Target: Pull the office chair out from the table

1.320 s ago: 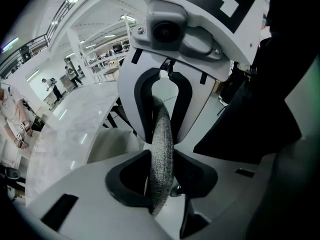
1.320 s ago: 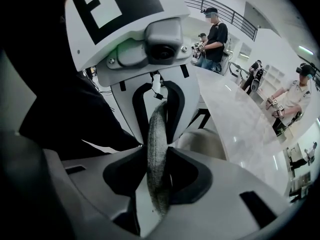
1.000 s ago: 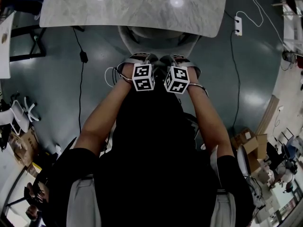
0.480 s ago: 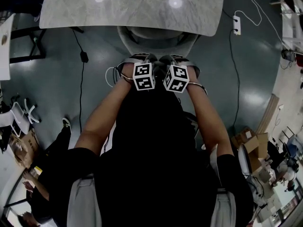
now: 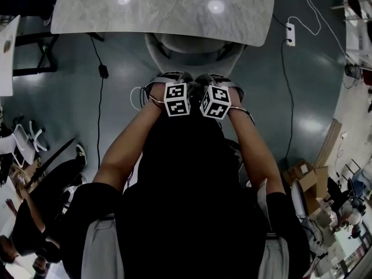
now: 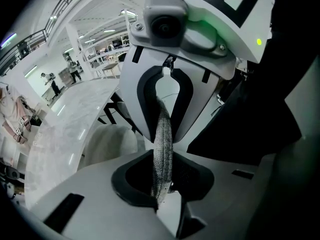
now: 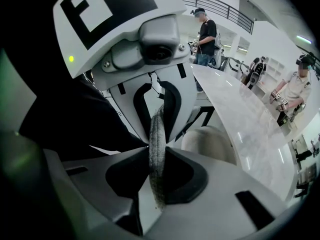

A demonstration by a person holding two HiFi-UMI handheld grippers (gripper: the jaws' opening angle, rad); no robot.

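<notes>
pale office chair (image 5: 195, 50), tucked partway under the near edge of the marble-topped table (image 5: 163, 10), curved back turned toward the person. grey woven top rim (image 6: 163, 144) of that back pinched at its middle by both tools: left gripper (image 6: 162, 184) with jaws just now drawn in and pressed flat on the strip, right gripper (image 7: 157, 184) the same, jaws just drawn in and clamped on that same rim, each seen head-on in the other's view, the two close side by side from above. beyond the jaws, a pale rounded part of the chair under the tabletop's edge. off to the right by the wall, cardboard boxes (image 5: 305, 176), contents too small to tell. dark glossy floor (image 5: 64, 109) open on both sides of the chair. on the left, a black cable with a plug block (image 5: 102, 70); on the right, a white power strip (image 5: 291, 32) with its cord; both well apart from the chair. straight behind the chair, the person's own forearms and dark-clothed body, close up against the back. low at the left, another person (image 5: 35, 214), well apart.
</notes>
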